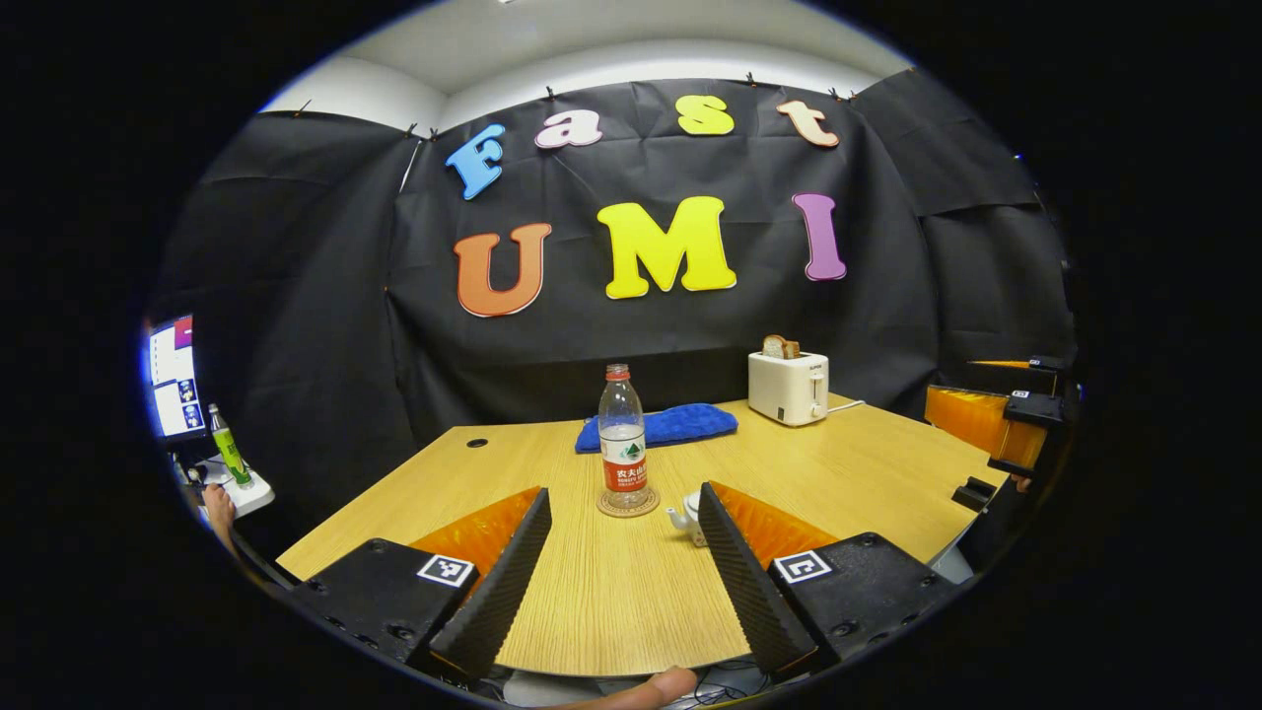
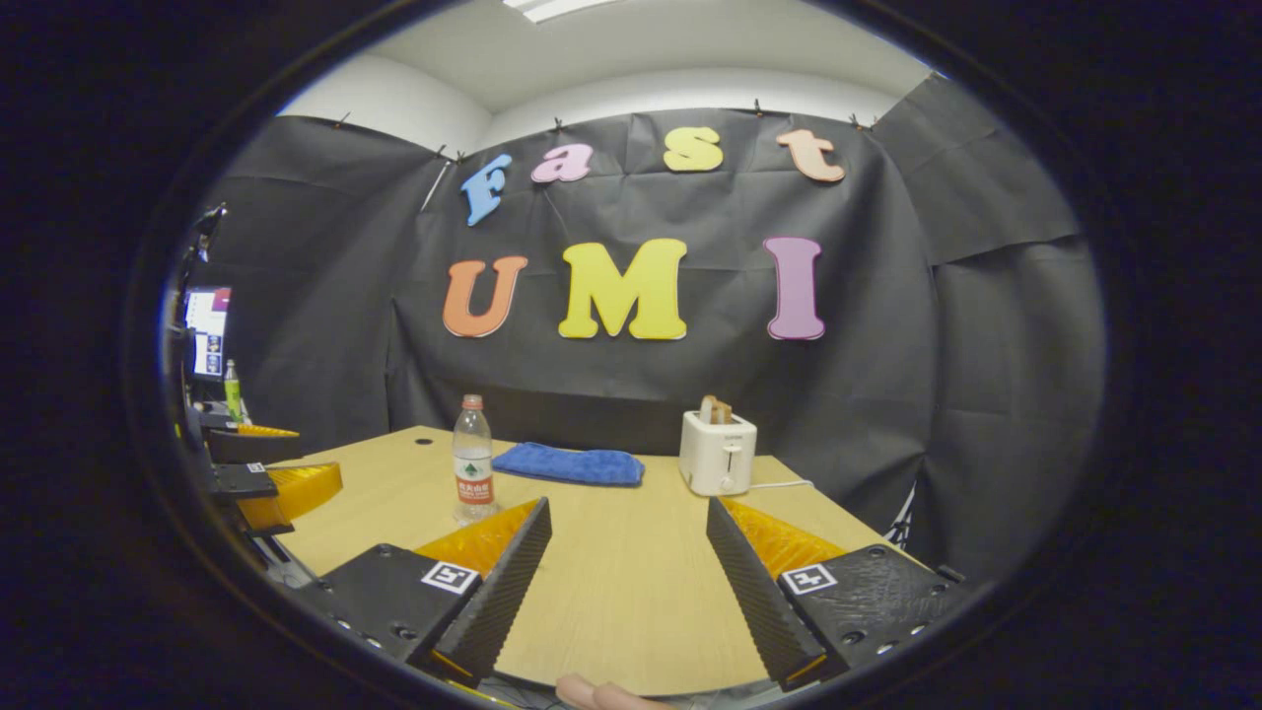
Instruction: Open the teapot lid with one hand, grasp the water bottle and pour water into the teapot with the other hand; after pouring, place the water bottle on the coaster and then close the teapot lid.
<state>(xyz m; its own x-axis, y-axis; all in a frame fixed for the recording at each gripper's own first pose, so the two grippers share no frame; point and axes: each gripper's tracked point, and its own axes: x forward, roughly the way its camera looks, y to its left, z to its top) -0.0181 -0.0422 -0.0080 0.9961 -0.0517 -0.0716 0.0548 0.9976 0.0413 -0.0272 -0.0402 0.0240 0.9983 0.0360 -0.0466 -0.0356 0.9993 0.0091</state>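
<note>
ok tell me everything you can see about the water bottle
The clear plastic water bottle has a red cap and a red label band with a green mark. It stands upright on a round clear coaster near the middle of the light wooden table, and looks partly filled. A small white teapot sits just beside it and a folded blue cloth lies behind. Neither claw touches it.

A clear plastic water bottle (image 1: pixel 623 440) is seen standing upright on a round transparent coaster (image 1: pixel 627 507) near the middle of the wooden table; its red cap is screwed on, a red-and-white label is wrapped round its lower half, and it is partly filled. A small white teapot (image 1: pixel 688 517) is set just beside the coaster — its spout is turned toward the bottle; whether its lid is on cannot be told.
</note>
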